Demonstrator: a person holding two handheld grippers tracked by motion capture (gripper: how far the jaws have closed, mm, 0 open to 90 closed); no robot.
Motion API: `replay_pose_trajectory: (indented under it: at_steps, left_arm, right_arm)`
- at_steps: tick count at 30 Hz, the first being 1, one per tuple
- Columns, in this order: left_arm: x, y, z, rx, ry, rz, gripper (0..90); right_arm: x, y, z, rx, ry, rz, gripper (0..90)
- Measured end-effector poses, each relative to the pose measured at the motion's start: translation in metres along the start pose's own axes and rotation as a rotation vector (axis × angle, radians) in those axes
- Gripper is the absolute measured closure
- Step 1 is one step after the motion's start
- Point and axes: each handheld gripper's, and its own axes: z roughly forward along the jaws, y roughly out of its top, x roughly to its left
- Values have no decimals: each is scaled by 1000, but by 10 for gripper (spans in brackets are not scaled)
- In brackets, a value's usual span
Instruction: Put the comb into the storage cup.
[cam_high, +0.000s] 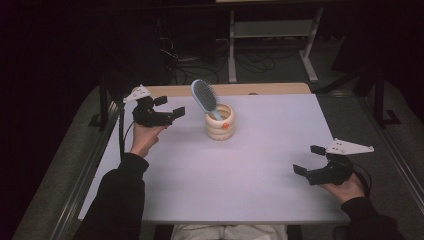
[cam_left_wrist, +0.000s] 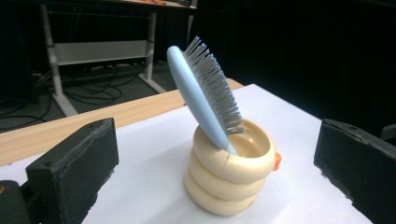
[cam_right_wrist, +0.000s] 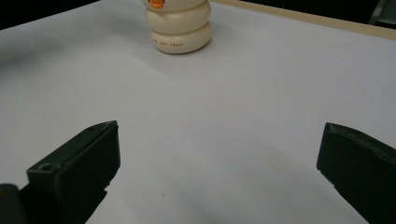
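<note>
Dark floor and cables lie beyond the white tabletop (cam_high: 210, 180). Near its far edge stands a cream ringed cup (cam_high: 220, 123) with a blue hairbrush (cam_high: 205, 98) leaning inside, handle hidden. Just left of it, the left tool (cam_high: 169, 108) hovers, jaws apart. Well off right, the right tool (cam_high: 307, 159) gapes too.
</note>
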Motion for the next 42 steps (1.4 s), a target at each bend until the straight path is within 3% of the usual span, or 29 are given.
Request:
replay_pose_trajectory:
  at_steps: [19,42]
  left_arm:
    - [10,-17,-27,20,9,0,0]
    - [9,-38,-46,22,13,-5,0]
  right_arm:
    - [-1,0,-1,-6,-2,11,0]
    - [-2,0,-1,-7,-1,13,0]
